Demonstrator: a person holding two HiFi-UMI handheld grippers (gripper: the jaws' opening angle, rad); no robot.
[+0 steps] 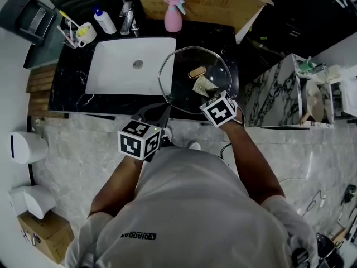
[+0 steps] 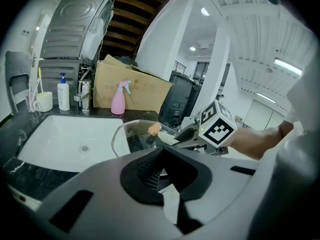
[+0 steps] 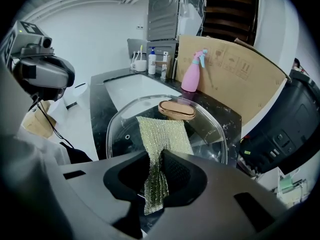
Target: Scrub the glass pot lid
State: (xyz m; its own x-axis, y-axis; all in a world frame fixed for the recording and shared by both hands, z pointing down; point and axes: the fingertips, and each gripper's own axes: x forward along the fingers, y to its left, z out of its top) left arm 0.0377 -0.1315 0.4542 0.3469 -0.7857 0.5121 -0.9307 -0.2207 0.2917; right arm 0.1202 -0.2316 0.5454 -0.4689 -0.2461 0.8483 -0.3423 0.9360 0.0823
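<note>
Mid-scrub, seemingly: right gripper point(image 3: 159, 158) pinches a mesh cloth point(image 3: 164, 133) on the glass pot lid point(image 3: 212, 134); left gripper point(image 2: 161, 153) clamps its rim.

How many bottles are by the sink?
2. A white pump bottle left of the tap, a pink spray bottle right of it. Others may be hidden.

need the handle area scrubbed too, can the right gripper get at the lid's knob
Probably yes: the right gripper holds the mesh cloth on the glass pot lid, beside the knob, nothing between.
</note>
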